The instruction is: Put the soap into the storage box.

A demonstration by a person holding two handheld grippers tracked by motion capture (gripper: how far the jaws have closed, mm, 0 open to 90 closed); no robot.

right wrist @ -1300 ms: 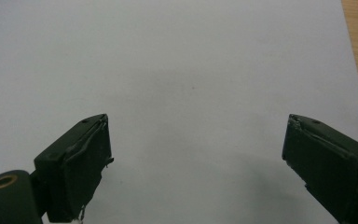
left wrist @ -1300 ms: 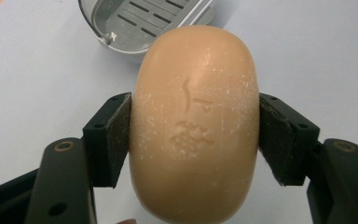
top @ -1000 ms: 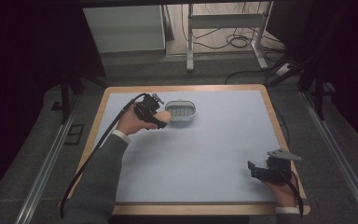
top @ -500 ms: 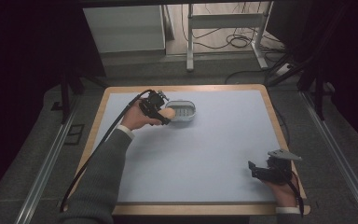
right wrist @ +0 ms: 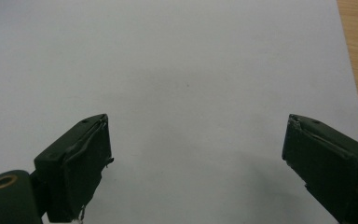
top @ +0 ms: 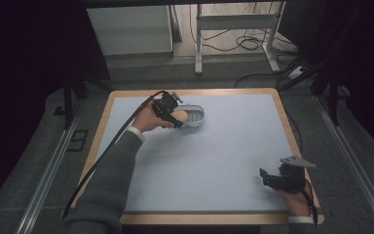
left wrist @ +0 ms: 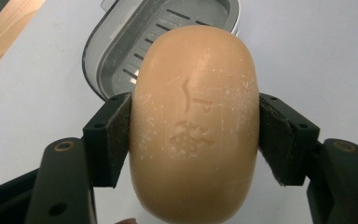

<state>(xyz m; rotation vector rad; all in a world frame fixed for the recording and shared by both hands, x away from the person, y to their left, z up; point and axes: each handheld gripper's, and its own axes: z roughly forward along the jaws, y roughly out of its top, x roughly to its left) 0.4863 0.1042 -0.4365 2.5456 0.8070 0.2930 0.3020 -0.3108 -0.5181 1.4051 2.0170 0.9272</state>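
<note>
soap [left wrist: 193, 126] grasped between left fingers [left wrist: 116, 135] | soap dish [left wrist: 121, 51] just beyond fingertips | placing left | right fingers [right wrist: 81, 163] released, idle

Dim rm, grey floor [top: 39, 161], cables [top: 246, 41]

In the left gripper view, the peach-coloured oval soap bar [left wrist: 193, 126] covers most of the grey slotted plastic soap dish [left wrist: 116, 56] behind it; the dish's far rim is cut off by the top edge, and the bar's lower end by the bottom edge. The embossed mark on the bar is too worn to read. In the high view, the dish's slots are too small to resolve, and the left hand-held gripper [top: 168, 109] conceals most of the bar.
</note>
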